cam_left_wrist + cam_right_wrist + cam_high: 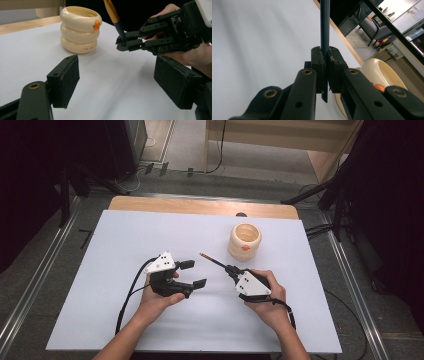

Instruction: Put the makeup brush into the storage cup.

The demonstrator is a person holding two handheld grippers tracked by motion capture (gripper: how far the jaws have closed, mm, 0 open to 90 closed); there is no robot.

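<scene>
White tabletop (pixel 125 285), wooden far edge (pixel 200 206)

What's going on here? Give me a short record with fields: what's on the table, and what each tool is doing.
surface: white table
holder: cream ringed cup, upright, orange knob on its side
pen: dark end clamped, orange end free, off the table
right gripper: shut on the pen, beside the cup
left gripper: open, nothing between its jaws
</scene>
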